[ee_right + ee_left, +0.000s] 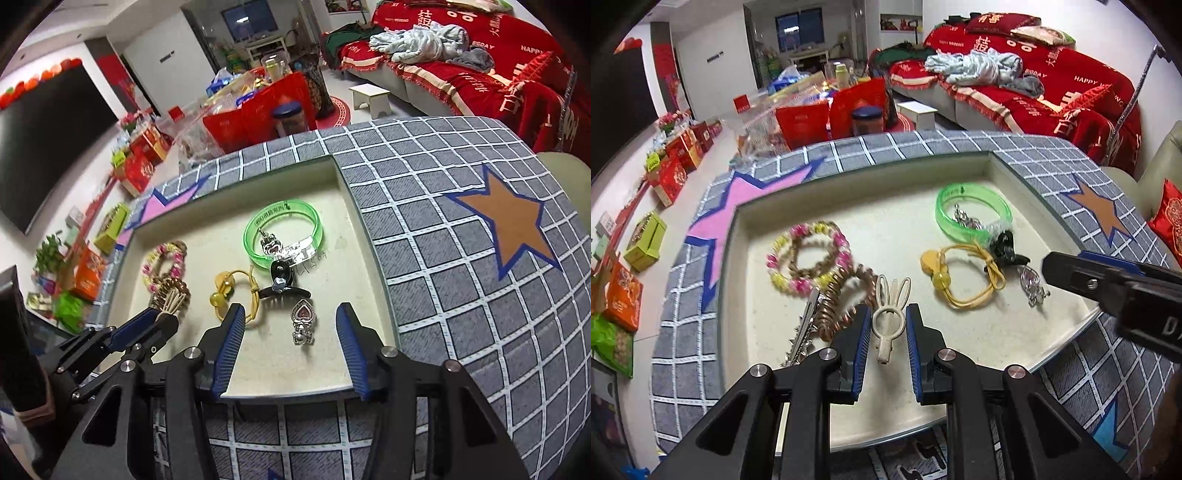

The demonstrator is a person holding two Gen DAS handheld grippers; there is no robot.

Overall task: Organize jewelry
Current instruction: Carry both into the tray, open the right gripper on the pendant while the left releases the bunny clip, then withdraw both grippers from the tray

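Observation:
A cream tray (746, 280) holds jewelry. My left gripper (886, 321) is open, its jaws on either side of a cream rabbit-ear hair clip (888, 314) without touching it. Left of it lie a silver spiked clip (805, 328), a brown coil tie (846, 295) and a pink-yellow bead bracelet (805, 254). A yellow hair tie (960, 273), a green bangle (971, 210) and a black claw clip (1006, 247) lie to the right. My right gripper (291, 317) is open around a silver heart pendant (303, 321), which lies on the tray (354, 229).
The tray sits on a grey grid-pattern cloth (461, 295) with pink (735, 206) and orange star (517, 229) patches. Red boxes and bags (812, 122) stand on the floor beyond. A red sofa (1052, 85) is at the back right.

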